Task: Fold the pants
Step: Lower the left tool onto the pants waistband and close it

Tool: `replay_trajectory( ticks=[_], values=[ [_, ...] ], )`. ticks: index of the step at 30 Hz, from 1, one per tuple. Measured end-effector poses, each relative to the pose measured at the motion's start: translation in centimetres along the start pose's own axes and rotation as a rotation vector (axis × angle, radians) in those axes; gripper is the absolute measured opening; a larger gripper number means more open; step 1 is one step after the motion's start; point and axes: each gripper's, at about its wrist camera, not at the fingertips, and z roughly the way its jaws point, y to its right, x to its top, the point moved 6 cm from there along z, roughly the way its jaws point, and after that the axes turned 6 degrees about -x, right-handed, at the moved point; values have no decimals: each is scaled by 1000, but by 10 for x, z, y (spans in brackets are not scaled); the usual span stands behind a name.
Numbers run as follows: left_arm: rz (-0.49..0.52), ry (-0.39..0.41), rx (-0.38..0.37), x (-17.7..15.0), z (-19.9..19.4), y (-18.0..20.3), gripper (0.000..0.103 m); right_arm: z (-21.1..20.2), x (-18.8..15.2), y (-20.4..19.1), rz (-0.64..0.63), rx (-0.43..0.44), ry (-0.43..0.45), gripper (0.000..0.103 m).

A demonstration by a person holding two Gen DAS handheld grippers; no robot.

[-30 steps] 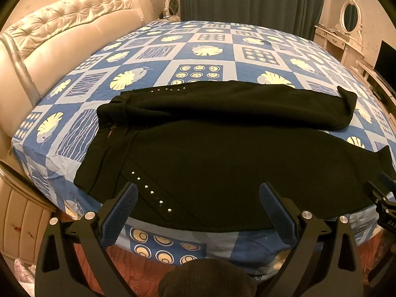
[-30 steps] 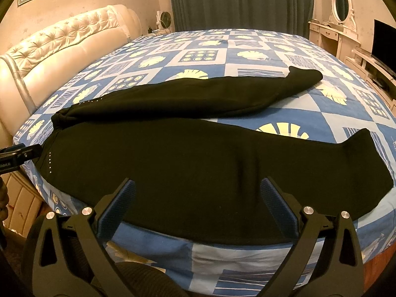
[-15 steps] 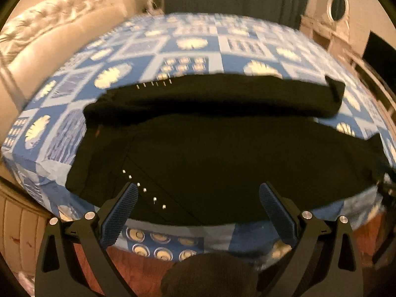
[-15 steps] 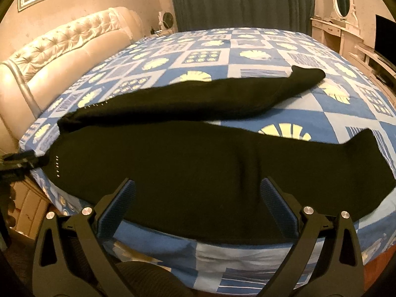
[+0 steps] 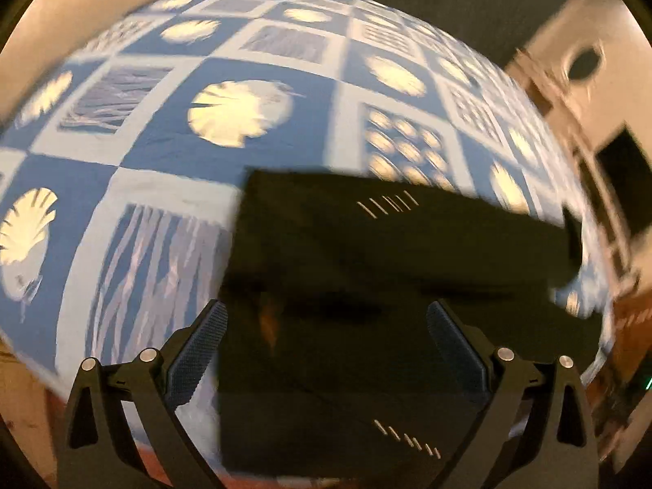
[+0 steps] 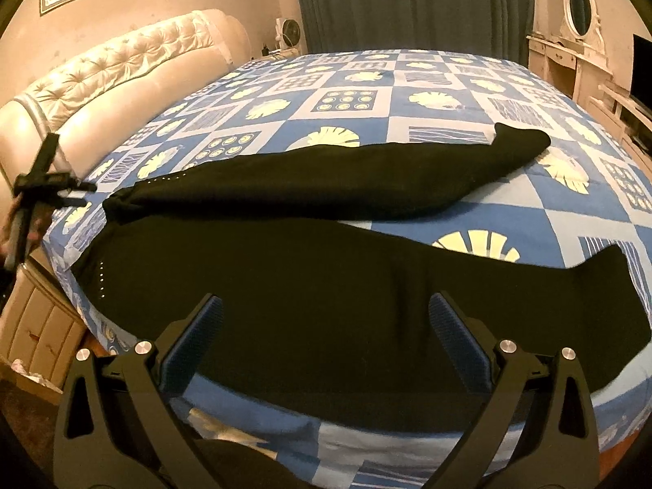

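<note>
Nearest in the right wrist view, the right gripper point(image 6: 325, 326) stands with its jaws spread wide and nothing between them, poised over the near leg of the black pants point(image 6: 366, 285); that leg runs along the near edge of the bed point(image 6: 407, 93), and the other leg lies just behind it, the two parting toward the cuffs at the right; a short row of pale studs point(image 6: 101, 279) marks the waist end at the left. In the left wrist view, which is smeared by motion blur, the left gripper point(image 5: 324, 328) is likewise spread wide and empty, over the waist end of the pants point(image 5: 387, 285); two rows of studs point(image 5: 387, 208) show as streaks. The same left gripper point(image 6: 61, 189) appears at the left edge of the right wrist view, just off the bed's corner, near the waistband; a pale label on its body is too small to read. Beyond the pants lies the blue-and-white patchwork sheet point(image 6: 428, 73); farther back stand a tufted cream headboard point(image 6: 122, 61), a dark curtain point(image 6: 407, 0), a white dresser with an oval mirror point(image 6: 578, 4) and a dark screen point(image 6: 642, 69); no readable writing shows.
</note>
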Motion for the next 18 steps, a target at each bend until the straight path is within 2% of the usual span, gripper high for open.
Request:
replay_trajectory(
  ticks=[3,5,9,11,13,18],
  values=[
    [-67,-27,-48,27,24,-43,98,14,7,-1,22,13,-16,101],
    [-92,-50,-86,38,43,-58,98,25,12,-3,42,27,-30,101],
    [-144,-108,-217,46,72,-63,98,43,16,-9,53,50,-56,101],
    [-88,-106,-202,50,78,-57,98,50,17,-13,57,69,-69,101],
    [-31,-95,-223,52,78,-50,98,55,19,-17,65,94,-77,101],
    [-25,-92,-298,58,83,-46,96,68,32,-23,65,148,-83,101]
  ],
)
